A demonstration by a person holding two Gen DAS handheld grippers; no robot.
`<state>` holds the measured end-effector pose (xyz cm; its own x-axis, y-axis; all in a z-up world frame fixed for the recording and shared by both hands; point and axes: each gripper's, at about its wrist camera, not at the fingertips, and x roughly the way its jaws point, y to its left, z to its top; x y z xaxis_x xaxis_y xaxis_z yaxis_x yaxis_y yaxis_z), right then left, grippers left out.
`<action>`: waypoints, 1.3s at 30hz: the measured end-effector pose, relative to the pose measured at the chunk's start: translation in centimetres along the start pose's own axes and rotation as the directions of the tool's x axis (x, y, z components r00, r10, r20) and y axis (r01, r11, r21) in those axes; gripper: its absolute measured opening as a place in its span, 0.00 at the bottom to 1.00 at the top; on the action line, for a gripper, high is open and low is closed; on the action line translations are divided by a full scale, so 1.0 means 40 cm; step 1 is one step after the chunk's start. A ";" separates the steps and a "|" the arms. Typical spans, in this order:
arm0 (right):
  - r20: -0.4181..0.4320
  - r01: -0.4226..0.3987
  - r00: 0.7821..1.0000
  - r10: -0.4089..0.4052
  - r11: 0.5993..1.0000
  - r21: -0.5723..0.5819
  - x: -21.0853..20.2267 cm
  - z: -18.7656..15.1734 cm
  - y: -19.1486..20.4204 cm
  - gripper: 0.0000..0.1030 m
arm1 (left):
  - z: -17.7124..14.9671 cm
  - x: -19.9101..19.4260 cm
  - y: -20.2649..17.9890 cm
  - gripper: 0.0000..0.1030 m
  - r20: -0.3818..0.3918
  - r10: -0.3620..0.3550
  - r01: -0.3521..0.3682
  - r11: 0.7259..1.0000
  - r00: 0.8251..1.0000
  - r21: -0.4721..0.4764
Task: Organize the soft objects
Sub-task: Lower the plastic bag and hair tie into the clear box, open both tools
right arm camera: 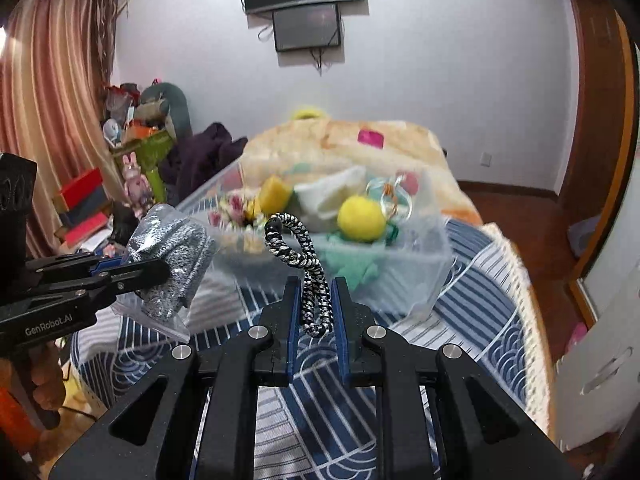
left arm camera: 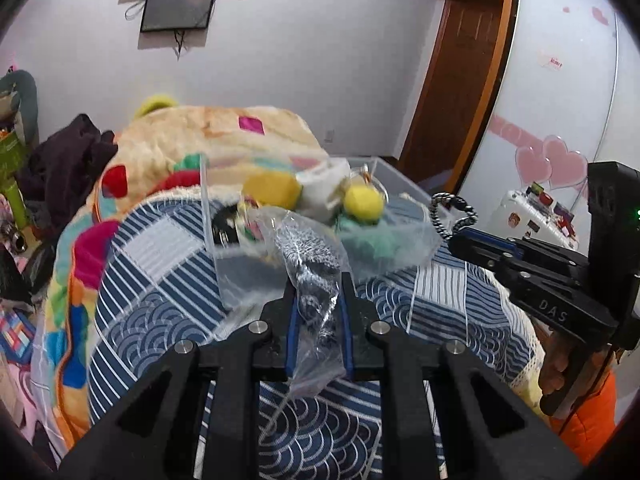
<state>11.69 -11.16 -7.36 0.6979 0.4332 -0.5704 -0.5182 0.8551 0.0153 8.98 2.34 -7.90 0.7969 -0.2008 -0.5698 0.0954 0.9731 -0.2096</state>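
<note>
Taking the clear plastic bin [right arm camera: 400, 264] on the blue patterned bed cover [right arm camera: 460, 320] as the landmark, the left claw [left arm camera: 318, 300] sits to its left and nearer the camera, clamped on a clear plastic bag [left arm camera: 316, 280] that holds a grey-and-white speckled knit item [right arm camera: 176, 256]; in the right wrist view the bag hangs off the claw tips with its lower corner loose above the bed. Just in front of the bin's near wall, the right claw [right arm camera: 316, 304] is pressed shut on a black-and-white braided cord [right arm camera: 298, 248], whose free end curls up in a loop above the fingers. Inside the bin lie a yellow pompom ball [right arm camera: 362, 218], a yellow sponge block [right arm camera: 274, 194], white folded cloth [right arm camera: 332, 196], some teal fabric [right arm camera: 352, 264] and a clear ring-like trinket [right arm camera: 390, 200] at the back. Both held things look clear of the bed and are probably headed for the bin. The bag is the main risk: slick film pinched only at one part could slide out under the knit's weight. The cord's springy loop could catch on the bin's rim and flick it outside, or the stiff braid could twist between the pads and drop short onto the bed. With both claws close together in front of the bin, they could also bump each other.
</note>
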 end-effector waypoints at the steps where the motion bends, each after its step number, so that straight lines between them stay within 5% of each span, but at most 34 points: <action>1: 0.014 0.006 1.000 -0.006 1.000 -0.001 -0.003 0.010 0.006 0.14 | 0.011 -0.002 0.003 0.16 0.004 -0.006 0.006 1.000 1.000 -0.006; 10: 0.089 0.027 0.996 -0.028 1.000 0.013 -0.015 0.069 -0.013 0.14 | 0.095 -0.014 -0.011 0.16 0.076 -0.007 0.006 1.000 0.997 0.015; 18: 0.074 0.054 0.996 -0.056 0.998 0.031 0.030 0.095 -0.032 0.14 | 0.158 0.064 -0.018 0.16 0.093 0.032 -0.035 0.999 0.995 0.034; 29: -0.019 -0.021 1.000 0.023 0.996 0.086 0.140 0.104 -0.019 0.14 | 0.164 0.242 0.012 0.16 -0.005 0.057 -0.057 0.998 0.998 -0.013; 39: -0.086 -0.011 0.996 0.017 0.998 0.068 0.186 0.090 -0.007 0.19 | 0.139 0.285 0.011 0.16 -0.070 0.054 -0.054 0.999 0.996 0.007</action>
<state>18.82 -7.15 -8.66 0.6439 0.4219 -0.6383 -0.4912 0.8675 0.0779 21.43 1.10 -10.08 0.7572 -0.1551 -0.6345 0.0562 0.9833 -0.1733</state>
